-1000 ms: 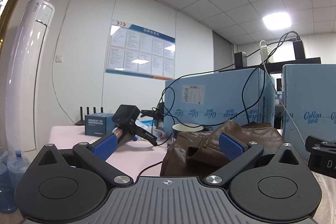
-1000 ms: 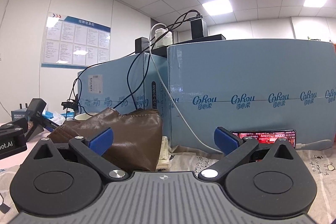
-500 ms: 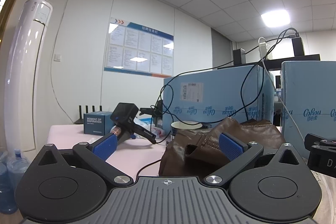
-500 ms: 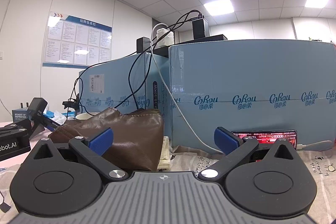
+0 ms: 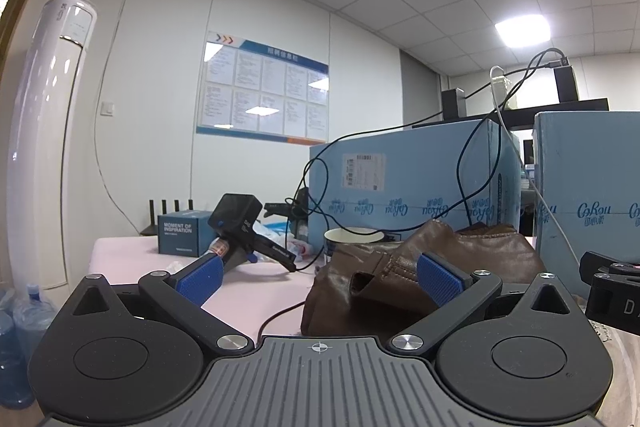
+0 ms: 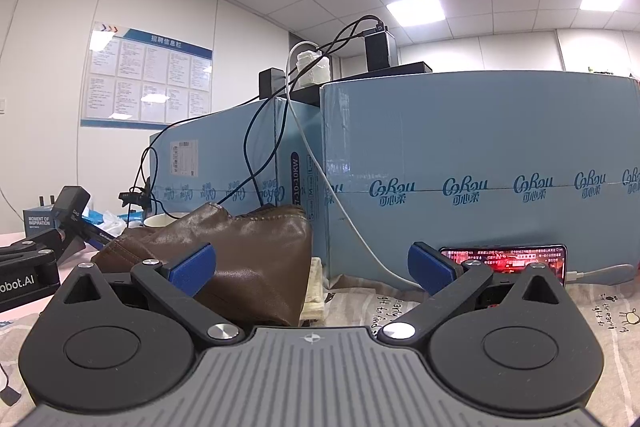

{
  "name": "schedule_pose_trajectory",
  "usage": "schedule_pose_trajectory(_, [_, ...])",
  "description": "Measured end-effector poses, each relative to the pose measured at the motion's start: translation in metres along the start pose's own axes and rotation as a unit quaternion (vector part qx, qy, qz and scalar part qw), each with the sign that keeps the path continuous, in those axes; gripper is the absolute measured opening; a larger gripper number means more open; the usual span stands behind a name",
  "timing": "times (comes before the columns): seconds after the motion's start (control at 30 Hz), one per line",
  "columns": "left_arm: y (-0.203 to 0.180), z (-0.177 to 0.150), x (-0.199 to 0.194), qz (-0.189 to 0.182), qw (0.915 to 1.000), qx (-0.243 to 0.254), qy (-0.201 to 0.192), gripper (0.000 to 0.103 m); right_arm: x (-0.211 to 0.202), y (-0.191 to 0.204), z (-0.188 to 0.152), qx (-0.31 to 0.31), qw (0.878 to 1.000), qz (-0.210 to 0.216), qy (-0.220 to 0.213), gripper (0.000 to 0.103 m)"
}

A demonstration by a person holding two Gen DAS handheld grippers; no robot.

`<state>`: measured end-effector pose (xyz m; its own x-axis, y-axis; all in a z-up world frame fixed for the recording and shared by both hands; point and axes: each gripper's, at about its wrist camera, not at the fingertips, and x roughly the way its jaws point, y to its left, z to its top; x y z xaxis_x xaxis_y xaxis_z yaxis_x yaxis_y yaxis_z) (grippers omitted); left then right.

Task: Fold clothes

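A brown leather garment lies bunched on the table just ahead of my left gripper, which is open and empty, its blue pads spread wide. The same brown garment shows in the right wrist view, ahead and to the left of my right gripper, which is also open and empty. Both grippers sit low, close to the table, pointing level at the garment. Part of the right gripper's body shows at the left view's right edge, and the left gripper's body at the right view's left edge.
Large blue cardboard boxes with cables draped over them stand behind the garment. A lit phone leans on the right box. A white cup, a black camera device and a small blue box sit on the pink table.
Both views have tilted slightly upward, so the garment and boxes sit a little lower in frame. The grippers stay open and the garment has not moved.
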<state>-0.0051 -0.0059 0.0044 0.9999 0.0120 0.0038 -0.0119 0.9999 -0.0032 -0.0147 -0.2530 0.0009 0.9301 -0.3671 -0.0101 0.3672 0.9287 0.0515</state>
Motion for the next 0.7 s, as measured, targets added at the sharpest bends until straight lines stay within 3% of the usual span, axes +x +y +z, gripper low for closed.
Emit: schedule_pose_trajectory(0.7, [0.0005,-0.0006,-0.0005,0.0,1.0,-0.003,-0.003,0.103,0.0006,-0.0011,-0.0007,0.004,1.0,-0.001,0.002,0.103])
